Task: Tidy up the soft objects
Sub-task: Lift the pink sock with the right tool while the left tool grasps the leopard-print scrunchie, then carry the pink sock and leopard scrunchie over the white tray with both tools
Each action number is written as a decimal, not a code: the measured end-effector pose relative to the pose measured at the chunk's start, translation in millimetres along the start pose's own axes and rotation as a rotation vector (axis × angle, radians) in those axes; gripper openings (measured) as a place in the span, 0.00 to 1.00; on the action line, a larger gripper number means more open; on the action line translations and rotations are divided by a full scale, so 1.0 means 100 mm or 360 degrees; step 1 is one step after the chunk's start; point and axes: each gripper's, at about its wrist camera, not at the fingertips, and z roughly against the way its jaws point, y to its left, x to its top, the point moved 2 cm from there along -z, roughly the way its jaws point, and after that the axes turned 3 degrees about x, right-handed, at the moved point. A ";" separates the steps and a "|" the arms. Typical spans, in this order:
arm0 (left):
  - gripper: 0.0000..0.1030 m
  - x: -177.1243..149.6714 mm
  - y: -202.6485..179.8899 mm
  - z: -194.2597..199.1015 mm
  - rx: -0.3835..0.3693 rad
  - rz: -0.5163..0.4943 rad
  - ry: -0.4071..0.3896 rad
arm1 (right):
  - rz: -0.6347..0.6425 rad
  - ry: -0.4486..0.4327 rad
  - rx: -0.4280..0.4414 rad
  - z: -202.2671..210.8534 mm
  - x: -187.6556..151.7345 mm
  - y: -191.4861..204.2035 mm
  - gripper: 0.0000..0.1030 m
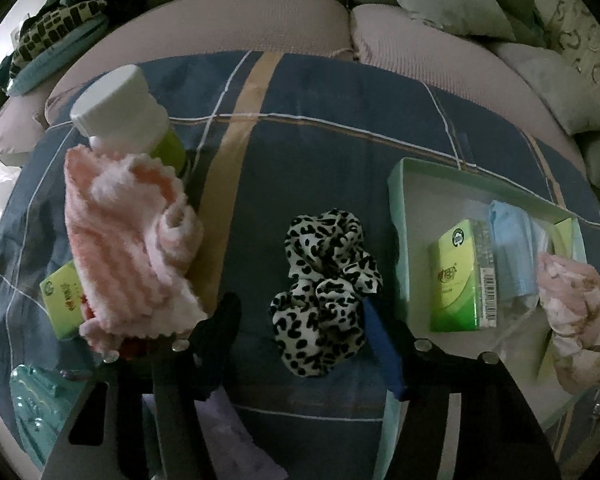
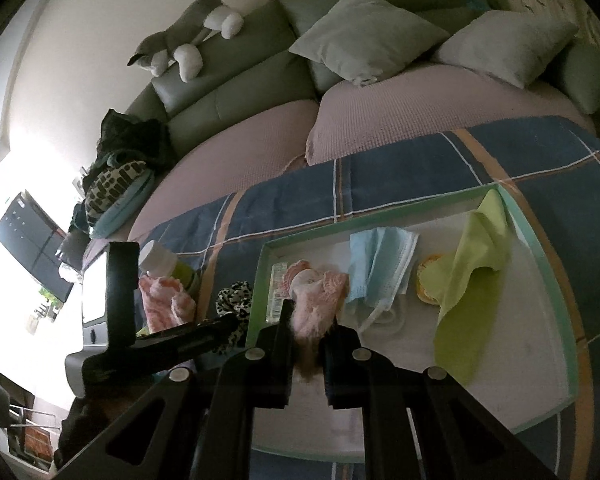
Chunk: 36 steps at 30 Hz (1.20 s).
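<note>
Leopard-print scrunchie (image 1: 324,292) lying on the blue plaid cloth (image 1: 320,152), between the spread fingers of the left gripper (image 1: 298,302). Blue-padded finger against its right edge, black finger clear of its left side: tongs released, nothing clenched.

Seen only from the left wrist:
- pink-and-white striped fuzzy sock (image 1: 128,248) heaped to the left, partly over a green tissue pack (image 1: 60,300)
- white-capped bottle (image 1: 116,108) just behind the sock, tilted
- second green tissue pack (image 1: 460,276) inside the pale-green tray (image 1: 396,208), touching a blue face mask (image 1: 512,248)
- pink fuzzy piece (image 1: 568,312) hanging at the tray's right side

Seen only from the right wrist:
- right gripper (image 2: 312,320) clenched on that pink fuzzy piece, held over the tray's near-left part, beside the mask
- lime-green cloth (image 2: 472,280) draped along the tray's right half, partly over a small round orange-rimmed thing (image 2: 426,280), too unclear to name
- grey-and-white plush husky (image 2: 180,40) on the sofa back, two pale cushions (image 2: 364,32) beyond
- scrunchie here a mere sliver behind the left gripper's body
</note>
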 end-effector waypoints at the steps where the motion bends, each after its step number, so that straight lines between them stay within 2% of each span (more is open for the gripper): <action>1: 0.59 0.01 -0.01 -0.02 0.0000 -0.0005 0.0002 | -0.0001 -0.0002 0.0000 0.00 0.00 0.00 0.12; 11: 0.45 0.05 -0.06 -0.22 -0.0058 -0.0010 0.0049 | -0.0018 0.0012 -0.0008 -0.02 -0.01 -0.04 0.12; 17: 0.33 0.08 -0.10 -0.23 -0.0090 -0.0017 0.0039 | -0.0022 0.0016 -0.0012 -0.02 -0.01 -0.05 0.12; 20: 0.31 0.09 -0.08 -0.20 -0.0100 0.0001 0.0020 | -0.0025 0.0004 -0.0011 -0.01 0.00 -0.05 0.12; 25: 0.29 0.08 0.02 -0.01 -0.0094 0.0027 -0.0036 | -0.0036 -0.0030 -0.0013 0.05 0.02 -0.08 0.12; 30: 0.29 0.08 0.11 0.36 -0.0097 0.0052 -0.0174 | -0.0043 -0.0094 -0.0031 0.21 0.06 -0.11 0.12; 36: 0.29 0.04 0.05 0.77 -0.0142 -0.0003 -0.0295 | -0.0074 -0.0188 -0.0096 0.46 0.11 -0.21 0.12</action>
